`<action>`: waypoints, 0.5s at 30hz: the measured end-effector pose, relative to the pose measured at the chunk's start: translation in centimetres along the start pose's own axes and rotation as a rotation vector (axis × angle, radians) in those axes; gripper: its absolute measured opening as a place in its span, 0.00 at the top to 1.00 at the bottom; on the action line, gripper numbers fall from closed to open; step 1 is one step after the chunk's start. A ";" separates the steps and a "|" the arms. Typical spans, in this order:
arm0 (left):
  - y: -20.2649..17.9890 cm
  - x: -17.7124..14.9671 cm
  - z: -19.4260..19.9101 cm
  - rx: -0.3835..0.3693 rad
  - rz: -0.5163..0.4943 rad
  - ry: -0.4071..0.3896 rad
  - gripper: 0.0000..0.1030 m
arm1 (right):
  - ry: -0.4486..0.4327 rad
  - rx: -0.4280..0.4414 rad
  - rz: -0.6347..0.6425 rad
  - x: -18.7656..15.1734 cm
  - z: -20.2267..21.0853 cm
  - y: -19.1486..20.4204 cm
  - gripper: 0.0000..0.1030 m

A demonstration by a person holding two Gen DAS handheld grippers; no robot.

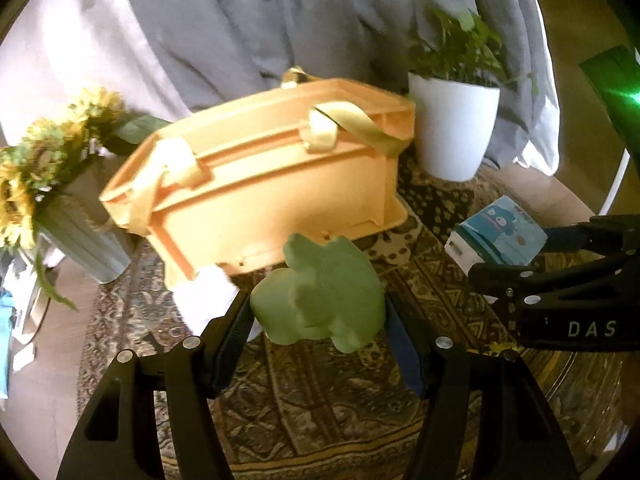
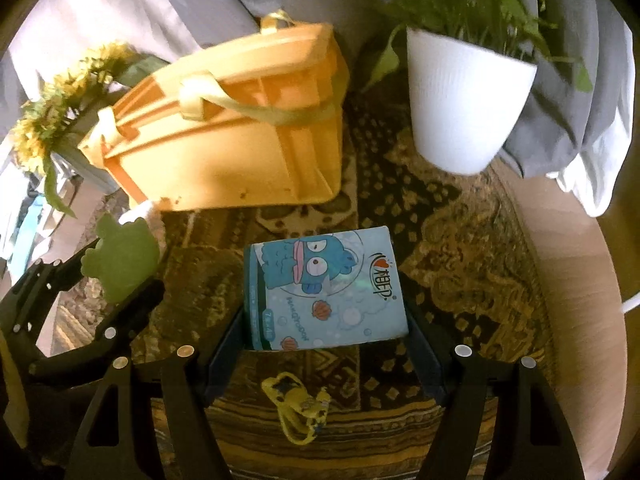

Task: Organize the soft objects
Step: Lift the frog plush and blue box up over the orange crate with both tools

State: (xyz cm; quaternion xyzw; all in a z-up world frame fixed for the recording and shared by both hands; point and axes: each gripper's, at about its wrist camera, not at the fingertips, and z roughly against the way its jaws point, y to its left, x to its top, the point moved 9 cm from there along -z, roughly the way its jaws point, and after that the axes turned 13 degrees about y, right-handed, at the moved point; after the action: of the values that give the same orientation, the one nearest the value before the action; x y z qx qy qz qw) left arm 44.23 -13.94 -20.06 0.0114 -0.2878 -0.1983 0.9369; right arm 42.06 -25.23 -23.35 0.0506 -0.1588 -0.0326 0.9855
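Observation:
My left gripper point(image 1: 318, 308) is shut on a green plush toy point(image 1: 320, 292) and holds it above the patterned rug, just in front of the orange basket point(image 1: 260, 184). My right gripper point(image 2: 326, 312) is shut on a blue tissue pack point(image 2: 324, 284) with a cartoon fish print, held above the rug to the right of the left gripper. The pack also shows in the left wrist view point(image 1: 496, 236), and the plush shows in the right wrist view point(image 2: 120, 260). The basket point(image 2: 224, 148) has yellow ribbon handles and stands tilted in both views.
A white pot with a green plant point(image 1: 452, 128) stands right of the basket. A vase of yellow flowers point(image 1: 52, 184) stands to its left. A small yellow toy point(image 2: 296, 404) lies on the rug point(image 2: 460, 264) below the pack. Grey bedding point(image 1: 240, 20) hangs behind. Something white point(image 1: 204, 296) lies by the basket's front corner.

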 end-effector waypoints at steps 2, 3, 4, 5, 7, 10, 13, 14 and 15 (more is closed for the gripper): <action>0.6 0.1 0.9 0.010 0.020 -0.015 0.37 | -0.019 0.001 0.009 0.2 0.5 0.3 0.27; 0.8 0.1 1.3 0.014 0.025 -0.020 0.37 | -0.028 0.000 0.013 0.3 0.7 0.5 0.27; 1.2 0.1 1.8 0.023 0.035 -0.027 0.37 | -0.038 -0.001 0.016 0.3 1.1 0.8 0.27; 1.4 0.2 2.1 0.027 0.042 -0.031 0.37 | -0.050 -0.001 0.021 0.4 1.5 1.0 0.27; 1.8 0.4 2.7 0.030 0.058 -0.041 0.37 | -0.065 -0.002 0.027 0.5 1.8 1.2 0.27; 2.5 0.6 3.9 0.031 0.090 -0.061 0.37 | -0.087 0.004 0.033 0.8 2.6 1.7 0.27; 3.2 1.0 4.9 0.023 0.122 -0.080 0.37 | -0.113 0.010 0.036 1.2 3.5 2.1 0.27; 3.5 1.2 5.4 0.018 0.134 -0.090 0.37 | -0.124 0.014 0.036 1.4 3.8 2.2 0.27; 3.6 1.3 5.7 0.020 0.139 -0.096 0.37 | -0.134 0.017 0.039 1.6 4.1 2.4 0.27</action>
State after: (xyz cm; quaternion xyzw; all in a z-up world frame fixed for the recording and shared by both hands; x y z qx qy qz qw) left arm 43.47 -10.64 -14.13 -0.0088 -0.3345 -0.1302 0.9333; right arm 42.41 -23.39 -18.71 0.0536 -0.2257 -0.0156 0.9726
